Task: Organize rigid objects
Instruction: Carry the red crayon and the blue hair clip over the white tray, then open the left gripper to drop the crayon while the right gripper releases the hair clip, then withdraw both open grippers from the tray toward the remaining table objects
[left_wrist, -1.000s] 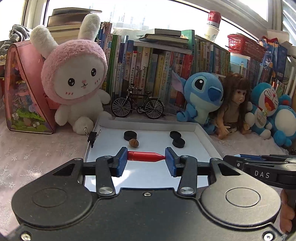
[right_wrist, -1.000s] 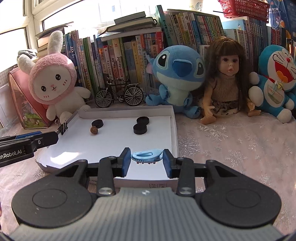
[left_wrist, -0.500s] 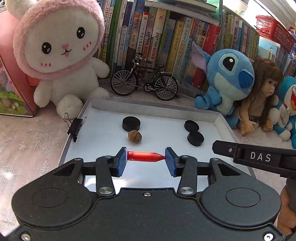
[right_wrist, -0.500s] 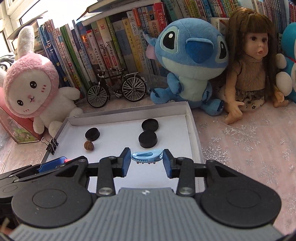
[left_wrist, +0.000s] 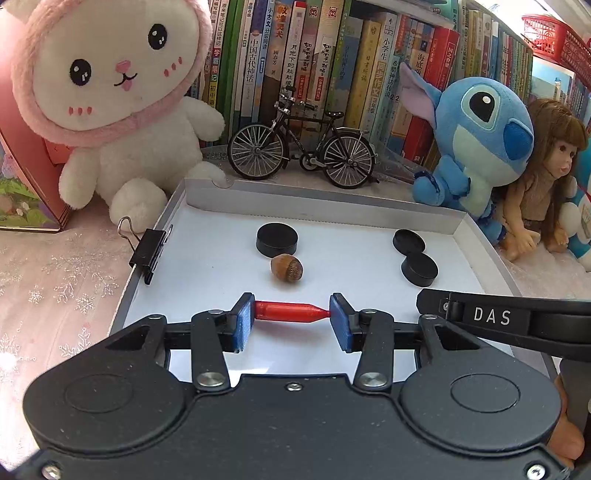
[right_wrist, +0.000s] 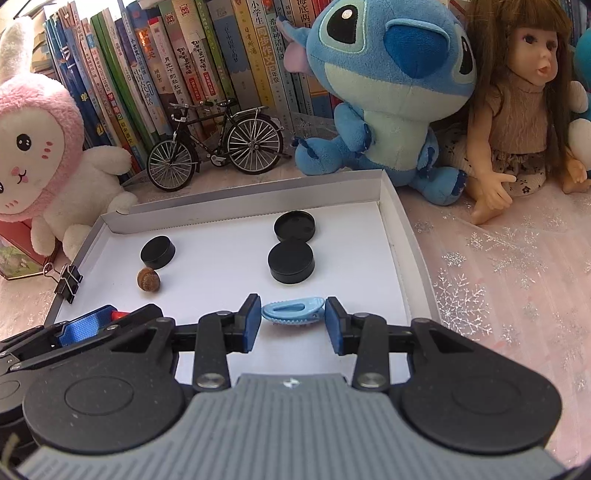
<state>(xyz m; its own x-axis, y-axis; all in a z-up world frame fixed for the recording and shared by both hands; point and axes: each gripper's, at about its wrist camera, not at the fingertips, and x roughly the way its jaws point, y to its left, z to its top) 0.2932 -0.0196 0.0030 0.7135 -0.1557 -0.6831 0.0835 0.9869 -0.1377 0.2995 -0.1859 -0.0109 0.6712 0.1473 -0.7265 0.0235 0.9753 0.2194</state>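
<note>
Books and soft toys stand behind the white tray (left_wrist: 207, 258) on the counter, where three black pucks (left_wrist: 277, 239) and an acorn (left_wrist: 286, 268) already lie, while my left hand-held gripper (left_wrist: 291, 317) grips a red bullet-shaped piece (left_wrist: 291, 311) and my right hand-held gripper (right_wrist: 291, 325) grips a blue clip (right_wrist: 293, 309) over the near edge, not yet set down.

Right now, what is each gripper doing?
Left gripper: closed on the red bullet-shaped piece.
Right gripper: closed on the light blue hair clip.
</note>
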